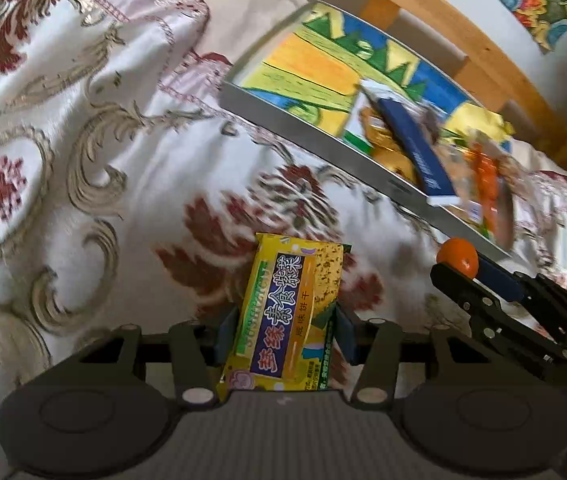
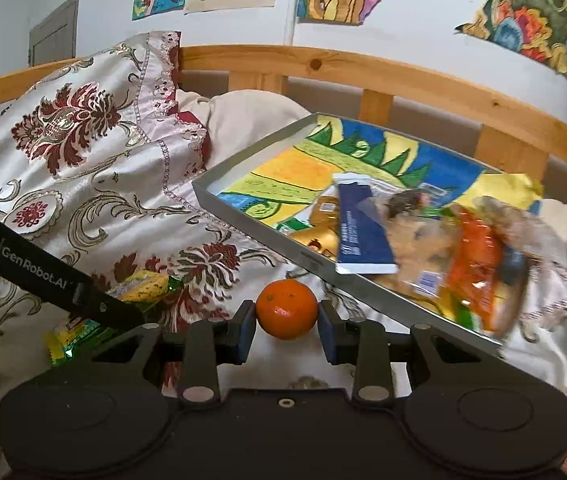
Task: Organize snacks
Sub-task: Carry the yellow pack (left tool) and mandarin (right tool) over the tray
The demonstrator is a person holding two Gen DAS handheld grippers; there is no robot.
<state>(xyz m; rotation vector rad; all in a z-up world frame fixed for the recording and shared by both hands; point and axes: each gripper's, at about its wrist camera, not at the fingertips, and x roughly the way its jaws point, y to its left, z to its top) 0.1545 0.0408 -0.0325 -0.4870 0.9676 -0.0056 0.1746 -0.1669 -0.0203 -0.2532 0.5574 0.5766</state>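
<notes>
Left gripper [image 1: 285, 334] clamped on yellow biscuit packet [image 1: 285, 316], right gripper [image 2: 286, 330] on mandarin [image 2: 286, 309]; clear grey tray's [image 2: 243, 222] near rim, release inside.

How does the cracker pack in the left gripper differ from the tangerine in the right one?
The cracker pack is a flat, yellow, printed rectangular wrapper; the tangerine is a round, plain orange fruit. The pack stands lengthwise, reaching well past the left gripper, while the tangerine sits wholly between the pads of the right gripper. Both are gripped, above the bedspread, short of the tray.
</notes>
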